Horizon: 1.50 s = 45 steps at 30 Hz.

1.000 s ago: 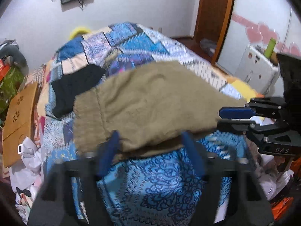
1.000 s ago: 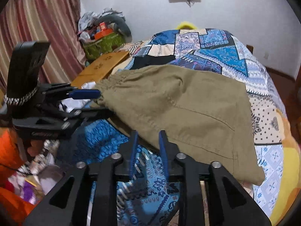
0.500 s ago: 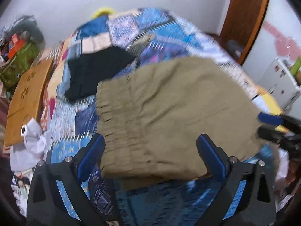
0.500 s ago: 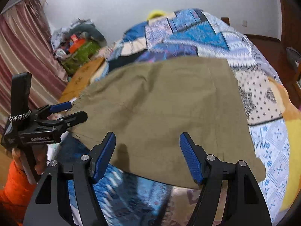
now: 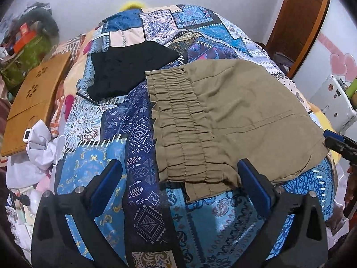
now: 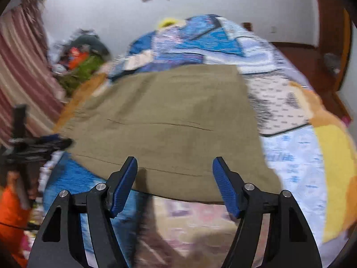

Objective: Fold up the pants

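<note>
Olive-green pants lie folded flat on the patchwork bedspread, elastic waistband toward the left. They also show in the blurred right wrist view. My left gripper is open and empty, just in front of the waistband's near corner. My right gripper is open and empty, at the near edge of the pants. The right gripper's tips show at the right edge of the left wrist view. The left gripper shows at the left of the right wrist view.
A black garment lies on the bed beyond the pants. A wooden board and white clutter sit off the bed's left side. A white appliance and a wooden door frame stand to the right.
Both grippers let go of the pants and opened wide. The pants dropped flat onto the bed. Both grippers pulled back toward the near edge.
</note>
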{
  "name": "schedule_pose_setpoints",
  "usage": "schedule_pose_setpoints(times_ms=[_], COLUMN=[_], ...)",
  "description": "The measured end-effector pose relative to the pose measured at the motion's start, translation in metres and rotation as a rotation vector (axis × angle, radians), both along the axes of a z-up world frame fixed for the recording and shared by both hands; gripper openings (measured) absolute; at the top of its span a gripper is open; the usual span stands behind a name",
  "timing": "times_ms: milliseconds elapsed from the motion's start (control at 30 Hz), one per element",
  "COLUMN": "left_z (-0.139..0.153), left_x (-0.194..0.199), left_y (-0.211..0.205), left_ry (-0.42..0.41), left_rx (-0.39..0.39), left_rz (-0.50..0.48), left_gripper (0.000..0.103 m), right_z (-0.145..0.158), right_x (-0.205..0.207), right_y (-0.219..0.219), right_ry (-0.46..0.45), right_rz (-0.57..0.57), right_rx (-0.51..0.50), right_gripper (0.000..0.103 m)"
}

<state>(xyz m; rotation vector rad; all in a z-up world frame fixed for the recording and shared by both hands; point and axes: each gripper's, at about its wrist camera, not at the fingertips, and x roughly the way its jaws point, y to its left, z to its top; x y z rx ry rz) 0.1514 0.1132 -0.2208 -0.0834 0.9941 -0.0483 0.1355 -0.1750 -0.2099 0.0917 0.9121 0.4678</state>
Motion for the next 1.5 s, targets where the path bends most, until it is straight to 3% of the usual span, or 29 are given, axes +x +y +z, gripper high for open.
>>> schedule_pose_setpoints(times_ms=[167, 333, 500, 733, 867, 1000, 1233, 1433, 1500], left_z=[0.001, 0.025, 0.049, 0.060, 0.055, 0.038, -0.003, -0.017, -0.018], left_x=[0.000, 0.001, 0.023, 0.067, 0.094, 0.118, 0.146, 0.148, 0.148], left_y=[0.003, -0.006, 0.005, 0.028, 0.030, 0.028, 0.026, 0.037, 0.038], left_ry=[0.025, -0.019, -0.065, -0.051, -0.036, 0.007, 0.091, 0.107, 0.099], left_rx=[-0.029, 0.044, 0.098, 0.018, 0.016, 0.043, 0.090, 0.007, -0.005], left_rz=[0.043, 0.021, 0.048, 0.100, 0.111, 0.100, 0.082, 0.076, 0.069], left_gripper=[0.103, 0.103, 0.103, 0.103, 0.103, 0.103, 0.103, 0.103, 0.103], right_z=[-0.010, 0.003, 0.024, 0.062, 0.066, 0.052, 0.016, -0.026, -0.044], right_x=[-0.002, -0.001, 0.012, 0.048, 0.075, 0.120, 0.196, 0.258, 0.276], right_y=[-0.018, -0.030, -0.039, -0.033, -0.023, -0.012, 0.007, 0.017, 0.013], right_ry=[0.025, 0.060, 0.012, -0.101, -0.161, -0.157, -0.064, 0.025, 0.093], right_rz=[-0.034, -0.046, -0.056, 0.008, 0.038, 0.044, 0.085, 0.075, 0.050], right_rx=[0.008, 0.025, 0.045, -0.010, -0.059, -0.092, -0.085, -0.157, -0.147], right_gripper=[0.067, 0.067, 0.067, 0.072, 0.073, 0.073, 0.073, 0.072, 0.053])
